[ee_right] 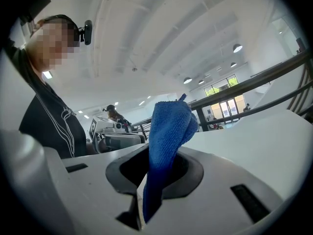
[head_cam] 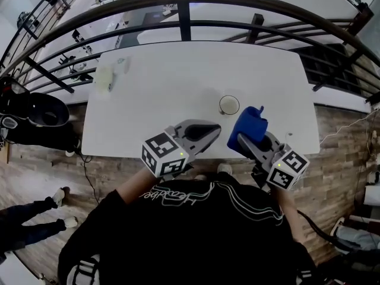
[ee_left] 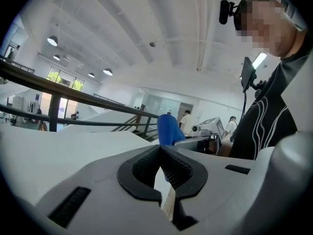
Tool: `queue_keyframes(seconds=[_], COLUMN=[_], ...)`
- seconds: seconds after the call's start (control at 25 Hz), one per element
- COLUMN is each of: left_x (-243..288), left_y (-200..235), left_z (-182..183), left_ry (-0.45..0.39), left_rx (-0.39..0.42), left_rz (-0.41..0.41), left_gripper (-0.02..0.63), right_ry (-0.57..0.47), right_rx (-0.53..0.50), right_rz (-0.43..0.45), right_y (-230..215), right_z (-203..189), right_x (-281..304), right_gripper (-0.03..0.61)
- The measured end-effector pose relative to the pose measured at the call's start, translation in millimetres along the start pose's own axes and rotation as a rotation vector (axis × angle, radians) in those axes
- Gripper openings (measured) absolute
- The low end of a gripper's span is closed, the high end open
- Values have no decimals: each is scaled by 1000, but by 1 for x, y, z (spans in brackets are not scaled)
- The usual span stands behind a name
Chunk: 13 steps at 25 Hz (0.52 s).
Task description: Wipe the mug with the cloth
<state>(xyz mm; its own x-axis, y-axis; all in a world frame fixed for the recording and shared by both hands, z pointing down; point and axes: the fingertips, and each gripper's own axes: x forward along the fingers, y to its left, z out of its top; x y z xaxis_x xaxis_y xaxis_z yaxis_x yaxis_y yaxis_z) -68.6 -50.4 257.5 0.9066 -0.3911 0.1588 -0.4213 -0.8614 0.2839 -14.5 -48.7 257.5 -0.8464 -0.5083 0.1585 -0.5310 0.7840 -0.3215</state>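
Observation:
A small pale mug (head_cam: 229,105) stands upright on the white table (head_cam: 178,82), right of centre and near the front edge. My right gripper (head_cam: 242,140) is shut on a blue cloth (head_cam: 249,126), which sticks up from the jaws just right of the mug, apart from it. In the right gripper view the cloth (ee_right: 166,131) hangs folded between the jaws of the right gripper (ee_right: 156,155). My left gripper (head_cam: 214,129) hovers at the front edge, left of and nearer than the mug, shut and empty. In the left gripper view its pads (ee_left: 171,166) meet, and the cloth (ee_left: 168,129) shows beyond.
A pale object (head_cam: 104,77) and a small clear item (head_cam: 122,64) lie at the table's far left corner. A dark railing (head_cam: 184,16) curves behind the table. A black seat (head_cam: 41,110) and a person's shoes (head_cam: 59,195) are on the wooden floor at the left.

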Motion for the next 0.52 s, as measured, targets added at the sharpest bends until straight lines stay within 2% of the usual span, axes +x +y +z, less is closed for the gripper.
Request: queue_keyframes(seconds=[0.52], left_x=[-15], left_y=[41], left_z=[-29], left_ry=[11], left_rx=[-21], left_rz=[-7], left_gripper=[6], right_ry=[2], right_rx=[32], right_rz=[-7], right_y=[-8], right_z=[-27], right_x=[47], right_gripper=[54])
